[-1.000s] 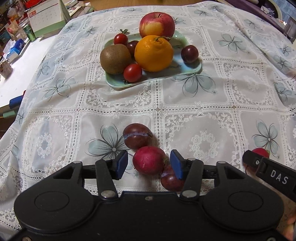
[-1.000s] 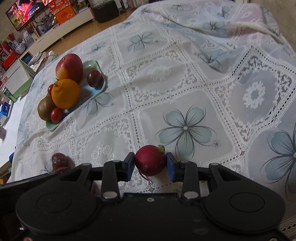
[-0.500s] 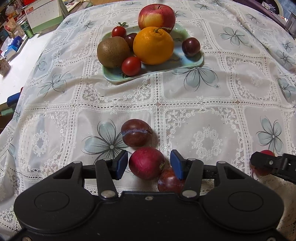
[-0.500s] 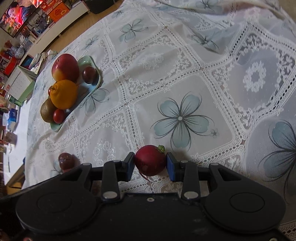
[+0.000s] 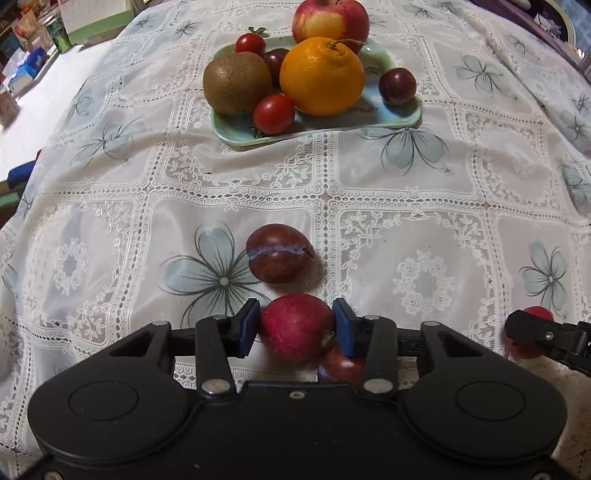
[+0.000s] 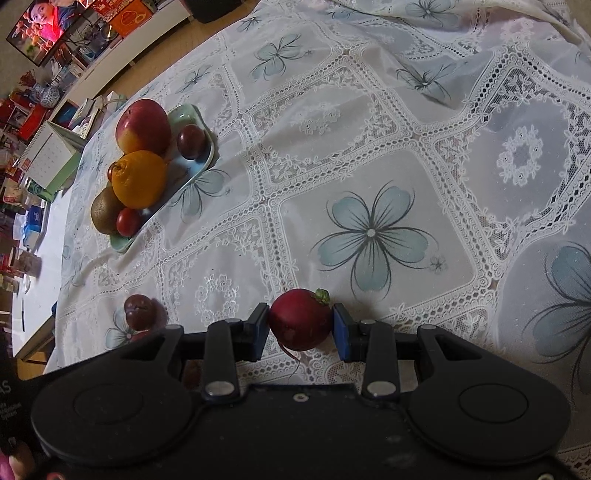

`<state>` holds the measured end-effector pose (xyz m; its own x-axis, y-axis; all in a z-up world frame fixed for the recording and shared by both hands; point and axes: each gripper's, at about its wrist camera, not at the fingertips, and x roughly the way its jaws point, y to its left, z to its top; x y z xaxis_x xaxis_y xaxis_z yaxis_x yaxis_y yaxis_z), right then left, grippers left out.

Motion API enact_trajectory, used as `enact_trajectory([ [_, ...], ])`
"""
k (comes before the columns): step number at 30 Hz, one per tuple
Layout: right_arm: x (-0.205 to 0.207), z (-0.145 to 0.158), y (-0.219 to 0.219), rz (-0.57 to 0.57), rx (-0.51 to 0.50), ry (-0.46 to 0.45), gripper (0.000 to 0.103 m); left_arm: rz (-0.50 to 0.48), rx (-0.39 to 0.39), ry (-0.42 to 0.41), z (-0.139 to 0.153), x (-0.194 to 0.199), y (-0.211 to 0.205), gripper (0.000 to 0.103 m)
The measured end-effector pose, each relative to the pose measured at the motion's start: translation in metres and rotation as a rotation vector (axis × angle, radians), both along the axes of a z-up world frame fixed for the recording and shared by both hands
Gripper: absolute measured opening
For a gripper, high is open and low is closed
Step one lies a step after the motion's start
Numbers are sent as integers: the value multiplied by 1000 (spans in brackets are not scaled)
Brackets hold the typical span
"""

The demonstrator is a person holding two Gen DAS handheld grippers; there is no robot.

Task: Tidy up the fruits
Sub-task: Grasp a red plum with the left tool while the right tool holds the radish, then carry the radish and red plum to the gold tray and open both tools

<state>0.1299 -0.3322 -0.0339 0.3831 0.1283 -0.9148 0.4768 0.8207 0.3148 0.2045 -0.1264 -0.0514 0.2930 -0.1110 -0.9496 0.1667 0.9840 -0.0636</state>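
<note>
My left gripper (image 5: 295,326) is shut on a red round fruit (image 5: 296,326) low over the tablecloth. A dark plum (image 5: 279,253) lies just ahead of it, and another reddish fruit (image 5: 341,365) sits partly hidden under the right finger. My right gripper (image 6: 300,320) is shut on a dark red radish (image 6: 300,319) with a green stub. A pale green plate (image 5: 314,127) at the far middle holds an apple (image 5: 330,16), an orange (image 5: 322,75), a kiwi (image 5: 237,83), tomatoes and small plums. The plate also shows in the right wrist view (image 6: 197,164).
A lace tablecloth with blue flowers (image 5: 406,184) covers the table. A calendar and boxes (image 5: 96,18) stand beyond the far left edge. The right gripper's tip (image 5: 543,336) shows at the right edge of the left wrist view. The dark plum (image 6: 138,308) shows left of the right gripper.
My left gripper has closed its fingers onto the red fruit and moved slightly forward toward the plate. My right gripper still holds the radish and has shifted a little.
</note>
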Motion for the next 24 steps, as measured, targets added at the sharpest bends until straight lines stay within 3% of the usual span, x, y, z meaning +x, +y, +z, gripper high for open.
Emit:
enact_trajectory([
  [7, -2, 1, 1, 3, 0, -17, 37, 26, -27, -50, 27, -19, 20, 50],
  [14, -3, 0, 5, 15, -18, -22, 37, -20, -41, -142, 66, -70, 52, 50],
  [24, -13, 7, 22, 32, -98, -65, 37, -28, -70, -148, 57, -152, 104, 50],
])
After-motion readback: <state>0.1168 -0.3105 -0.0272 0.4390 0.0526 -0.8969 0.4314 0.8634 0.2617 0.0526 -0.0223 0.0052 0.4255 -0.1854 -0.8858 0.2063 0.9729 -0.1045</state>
